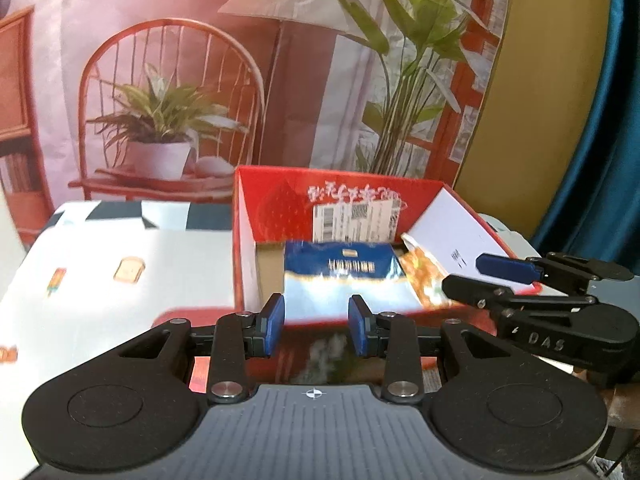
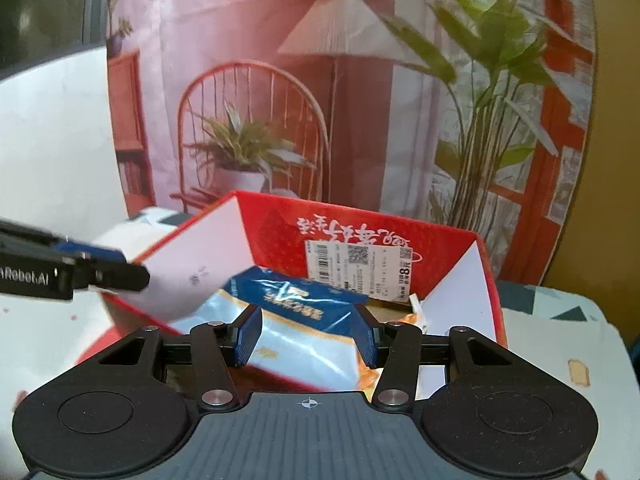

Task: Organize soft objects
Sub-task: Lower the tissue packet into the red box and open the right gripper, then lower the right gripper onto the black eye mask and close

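- Hovering at the near edge of a red box (image 1: 256, 200), left claw (image 1: 316, 326) has jaws apart, nothing between the blue pads (image 1: 274, 326).
- Right claw (image 2: 308, 338) likewise has jaws spread and grips nothing; pads (image 2: 248, 338) stand clear of the bag beyond them.
- Blue-and-white bag (image 2: 280, 320) lies inside the box, just ahead of both claws, tilted with its dark blue end toward the far wall.
- Orange packet (image 1: 424, 276) sits in the box to the right of the blue bag, ahead-right of the left claw; partly hidden.
- White label (image 2: 356, 266) with barcodes is stuck on the far inner wall of the box, beyond the bag.
- Right claw shows in the left wrist view at the right, over the box's right flap (image 1: 452, 228).
- Left claw shows in the right wrist view at the left, at the box's left flap (image 2: 200, 248).
- Box stands on a white patterned cloth (image 1: 100, 260); a printed backdrop (image 1: 180, 80) with chair, lamp and plants hangs behind.
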Tool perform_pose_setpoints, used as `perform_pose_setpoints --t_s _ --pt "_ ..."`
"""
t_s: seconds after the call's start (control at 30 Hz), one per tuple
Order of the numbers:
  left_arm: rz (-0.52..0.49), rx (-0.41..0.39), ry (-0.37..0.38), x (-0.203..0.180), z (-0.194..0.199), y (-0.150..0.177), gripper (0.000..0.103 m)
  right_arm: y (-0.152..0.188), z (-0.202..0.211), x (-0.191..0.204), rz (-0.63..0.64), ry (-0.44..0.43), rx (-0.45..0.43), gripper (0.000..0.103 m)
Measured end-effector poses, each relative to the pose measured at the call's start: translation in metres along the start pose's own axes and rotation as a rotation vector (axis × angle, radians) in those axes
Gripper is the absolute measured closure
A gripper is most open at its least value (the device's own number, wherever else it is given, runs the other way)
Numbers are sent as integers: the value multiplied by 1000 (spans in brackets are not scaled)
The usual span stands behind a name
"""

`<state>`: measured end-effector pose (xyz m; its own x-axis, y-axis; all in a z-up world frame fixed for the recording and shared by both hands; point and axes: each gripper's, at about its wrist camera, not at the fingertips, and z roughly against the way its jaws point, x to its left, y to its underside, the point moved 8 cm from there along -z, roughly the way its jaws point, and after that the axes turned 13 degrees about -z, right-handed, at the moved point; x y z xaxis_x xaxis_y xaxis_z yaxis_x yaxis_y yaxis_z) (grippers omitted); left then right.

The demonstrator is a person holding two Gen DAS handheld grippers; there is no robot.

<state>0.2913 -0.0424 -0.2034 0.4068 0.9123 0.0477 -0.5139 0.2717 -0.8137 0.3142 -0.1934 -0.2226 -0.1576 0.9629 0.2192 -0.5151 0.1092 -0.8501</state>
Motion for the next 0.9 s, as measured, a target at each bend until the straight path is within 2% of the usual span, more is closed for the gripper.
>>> perform_pose_setpoints --t_s 0.13,0.33,0.47,0.7,0.9 --pt "41 19 6 0 13 23 66 15 24 2 -29 -20 -23 57" --pt "103 61 29 -7 26 60 66 52 45 1 -67 -16 7 57" --pt "105 89 47 -18 34 82 66 76 60 1 -89 -19 37 57" --pt "123 104 59 -28 52 108 66 100 90 4 -102 -35 56 57" --pt "147 110 60 -28 60 118 66 129 103 9 -69 -52 124 57"
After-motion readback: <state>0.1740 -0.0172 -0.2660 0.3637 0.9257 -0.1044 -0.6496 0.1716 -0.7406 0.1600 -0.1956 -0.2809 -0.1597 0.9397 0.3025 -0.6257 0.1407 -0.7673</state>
